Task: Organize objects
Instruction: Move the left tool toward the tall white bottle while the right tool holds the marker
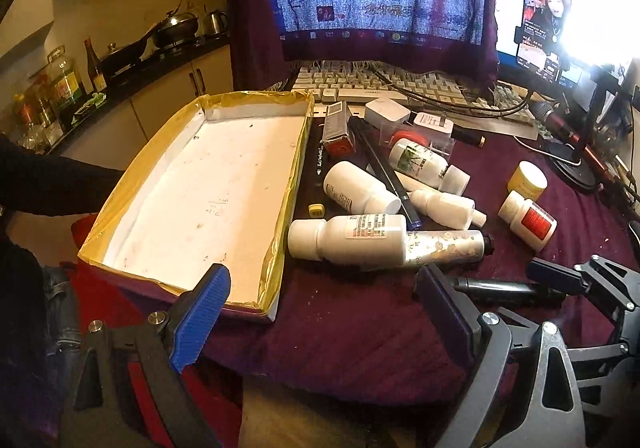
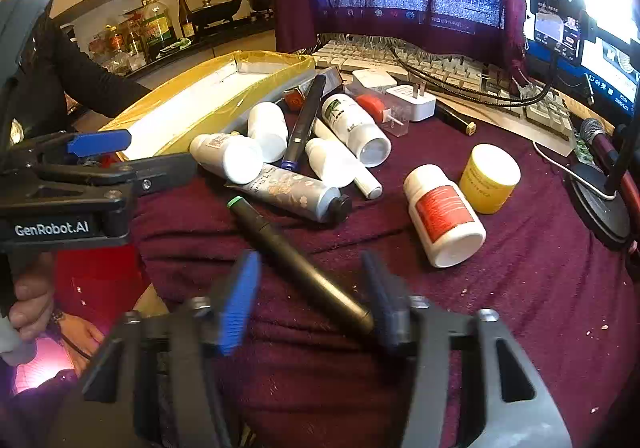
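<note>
Maroon cloth surface (image 2: 520, 288), keyboard (image 1: 400, 88) at back. Empty white tray (image 1: 208, 184) left of frame; pile of white bottles (image 1: 360, 188) at its right side, frame centre. Left gripper (image 1: 320, 312) fingers wide apart, holding nothing. Right gripper (image 2: 312, 300) fingers apart astride a dark pen (image 2: 296, 264), not clamped.

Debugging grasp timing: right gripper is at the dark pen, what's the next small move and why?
Probably close the right gripper on the dark pen. Its fingers are open and the pen's near end lies between them, flat on the maroon cloth and clear of the bottle pile. The yellow-rimmed tray sits empty, ready to receive it.
</note>
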Demonstrator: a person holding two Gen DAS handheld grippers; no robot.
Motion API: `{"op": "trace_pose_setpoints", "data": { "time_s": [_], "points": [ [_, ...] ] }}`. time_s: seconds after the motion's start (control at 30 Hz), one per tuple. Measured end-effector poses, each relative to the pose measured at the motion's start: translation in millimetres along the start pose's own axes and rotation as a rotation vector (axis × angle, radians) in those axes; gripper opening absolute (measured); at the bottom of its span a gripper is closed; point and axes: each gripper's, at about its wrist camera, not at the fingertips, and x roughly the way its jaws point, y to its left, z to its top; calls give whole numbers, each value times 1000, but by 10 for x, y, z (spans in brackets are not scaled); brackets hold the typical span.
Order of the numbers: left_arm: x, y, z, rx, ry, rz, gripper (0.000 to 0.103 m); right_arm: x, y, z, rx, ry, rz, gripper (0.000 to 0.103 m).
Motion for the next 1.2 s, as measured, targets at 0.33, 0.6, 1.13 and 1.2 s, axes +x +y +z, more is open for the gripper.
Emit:
{"op": "trace_pose_setpoints", "data": {
  "time_s": [0.33, 0.6, 1.13, 1.2],
  "points": [
    [28, 21, -2, -5, 7, -8, 92, -154, -130, -59, 32, -23, -66, 17],
    [75, 55, 57, -29, 18, -39, 92, -189, -435, -101, 154, -16, -129, 14],
    [356, -180, 151, 305, -4, -173, 92, -134, -422, -106, 171, -19, -87, 15],
    [364, -200, 121, 304, 13, -158, 91, -127, -392, -102, 161, -17, -94, 15]
  ]
}}
